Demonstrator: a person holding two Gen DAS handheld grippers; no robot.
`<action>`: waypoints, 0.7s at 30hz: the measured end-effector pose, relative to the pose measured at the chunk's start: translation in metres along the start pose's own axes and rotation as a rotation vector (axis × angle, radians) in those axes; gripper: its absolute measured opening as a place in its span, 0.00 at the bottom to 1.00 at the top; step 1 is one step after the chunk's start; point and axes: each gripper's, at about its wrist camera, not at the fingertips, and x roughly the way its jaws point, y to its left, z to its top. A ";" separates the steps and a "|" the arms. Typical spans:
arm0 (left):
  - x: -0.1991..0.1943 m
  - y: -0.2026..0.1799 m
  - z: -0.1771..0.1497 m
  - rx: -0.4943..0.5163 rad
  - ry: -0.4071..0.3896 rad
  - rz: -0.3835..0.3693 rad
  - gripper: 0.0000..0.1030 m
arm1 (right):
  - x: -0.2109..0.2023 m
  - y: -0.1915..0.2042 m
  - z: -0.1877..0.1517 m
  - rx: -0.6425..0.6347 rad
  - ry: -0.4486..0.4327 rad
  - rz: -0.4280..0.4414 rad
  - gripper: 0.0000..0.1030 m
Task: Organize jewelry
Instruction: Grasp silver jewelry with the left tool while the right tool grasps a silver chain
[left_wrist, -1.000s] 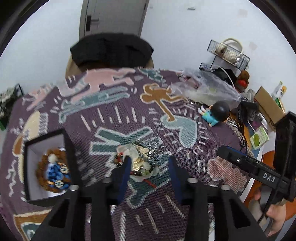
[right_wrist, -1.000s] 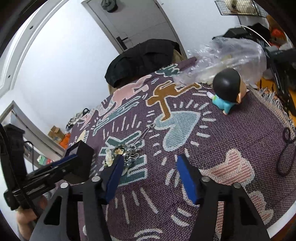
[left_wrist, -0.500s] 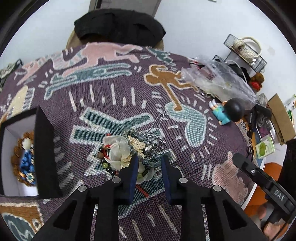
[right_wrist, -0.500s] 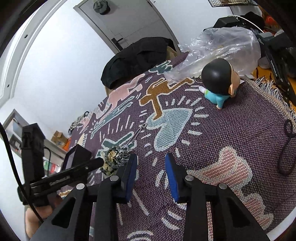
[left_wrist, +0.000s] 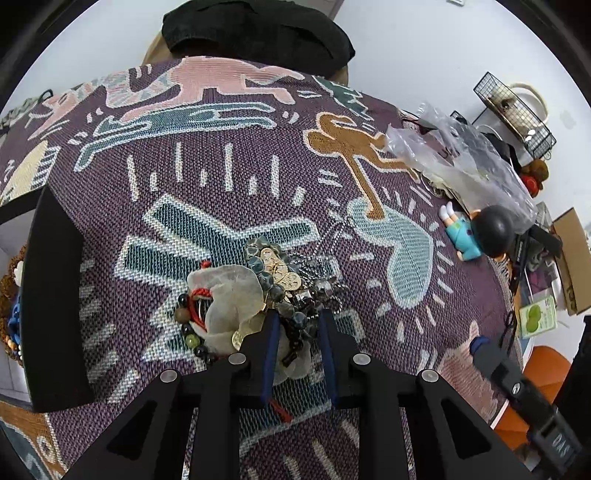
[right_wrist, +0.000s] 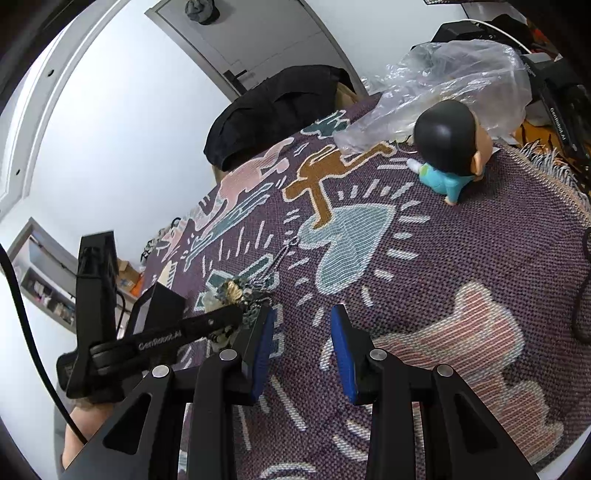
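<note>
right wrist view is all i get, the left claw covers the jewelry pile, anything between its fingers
Observer: Yes. The left claw straddles a dark bead strand at the near edge of the jewelry pile; its jaws stand apart, not visibly pinching.
Operator: what's inside the black box
Observer: The black box holds a brown beaded bracelet with blue pieces; most is cut off.
Operator: anything red in the pile
Observer: A red cord lies against the translucent white pouch.
</note>
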 end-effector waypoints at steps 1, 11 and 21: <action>0.001 0.000 0.002 -0.011 0.001 0.002 0.22 | 0.002 0.001 0.000 0.000 0.005 0.002 0.33; 0.013 0.001 0.011 -0.024 0.004 0.043 0.18 | 0.004 -0.003 -0.001 0.018 0.010 -0.003 0.33; -0.035 -0.003 0.018 0.051 -0.073 0.021 0.10 | 0.016 0.014 0.004 -0.027 0.025 -0.005 0.33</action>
